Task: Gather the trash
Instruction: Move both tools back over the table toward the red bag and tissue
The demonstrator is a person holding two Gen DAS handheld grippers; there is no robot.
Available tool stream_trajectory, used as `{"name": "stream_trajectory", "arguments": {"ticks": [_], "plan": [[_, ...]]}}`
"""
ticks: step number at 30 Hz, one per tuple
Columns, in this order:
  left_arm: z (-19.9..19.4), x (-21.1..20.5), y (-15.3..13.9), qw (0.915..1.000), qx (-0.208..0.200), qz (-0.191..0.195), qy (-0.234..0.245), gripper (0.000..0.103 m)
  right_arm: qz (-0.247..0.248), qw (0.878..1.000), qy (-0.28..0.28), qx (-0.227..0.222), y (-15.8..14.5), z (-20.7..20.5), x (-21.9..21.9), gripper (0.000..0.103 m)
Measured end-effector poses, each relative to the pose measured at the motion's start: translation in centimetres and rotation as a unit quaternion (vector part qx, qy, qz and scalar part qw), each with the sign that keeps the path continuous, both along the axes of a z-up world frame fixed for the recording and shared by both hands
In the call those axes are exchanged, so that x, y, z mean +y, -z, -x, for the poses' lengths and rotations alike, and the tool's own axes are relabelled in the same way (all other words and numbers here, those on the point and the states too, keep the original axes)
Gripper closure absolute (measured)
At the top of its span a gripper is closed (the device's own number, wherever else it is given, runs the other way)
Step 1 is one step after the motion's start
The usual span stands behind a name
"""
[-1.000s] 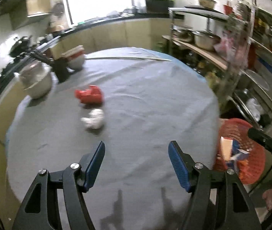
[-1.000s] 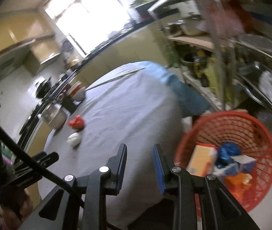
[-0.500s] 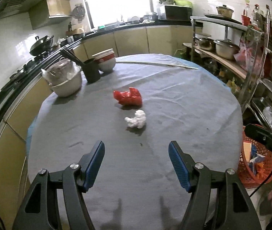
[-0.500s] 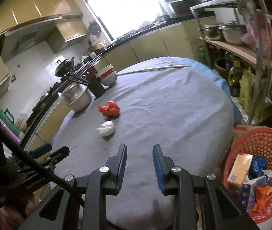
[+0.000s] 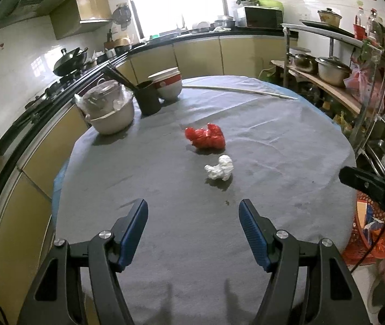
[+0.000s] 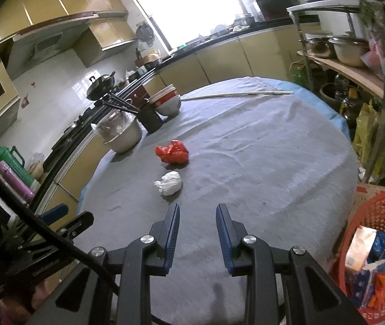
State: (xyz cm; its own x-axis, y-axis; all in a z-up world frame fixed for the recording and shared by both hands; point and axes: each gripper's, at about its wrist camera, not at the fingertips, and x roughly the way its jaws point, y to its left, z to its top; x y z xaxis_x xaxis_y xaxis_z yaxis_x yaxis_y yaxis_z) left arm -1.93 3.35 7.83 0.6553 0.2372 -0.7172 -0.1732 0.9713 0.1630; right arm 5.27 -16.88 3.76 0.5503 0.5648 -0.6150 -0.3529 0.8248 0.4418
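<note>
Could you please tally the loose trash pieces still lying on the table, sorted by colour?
Red: 1, the crumpled red plastic bag
White: 1, the crumpled white wad
Total: 2, both on the grey tablecloth

A crumpled white paper wad point(image 5: 219, 168) lies mid-tabletop; a scrunched red plastic bag point(image 5: 206, 136) sits just beside it at 11 o'clock.

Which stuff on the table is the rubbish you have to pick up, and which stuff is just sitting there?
For the job:
red crumpled bag
white paper ball
orange basket, already holding rubbish
left gripper and right gripper, both open and empty

Just sitting there:
covered pot
black cup of chopsticks
stacked bowls
long stick
</note>
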Motion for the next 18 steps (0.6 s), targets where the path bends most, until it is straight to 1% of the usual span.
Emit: {"name": "stream_trajectory", "arguments": {"ticks": [10,13,18], "plan": [[2.2,3.2,1.3,0.9983,0.036,0.002,-0.046,0.033,-0.007,0.999,-0.034,0.007,0.7,-1.9,3.1,0.072],[2.9,4.4,1.7,0.9968,0.042,-0.007,-0.067,0.033,0.004,0.999,-0.043,0.004,0.8,-2.0,3.6,0.072],[3.5,6.4,1.5,0.9933,0.039,-0.002,-0.109,0.033,0.039,0.998,-0.054,-0.016,0.1,-2.1,3.1,0.072]]}}
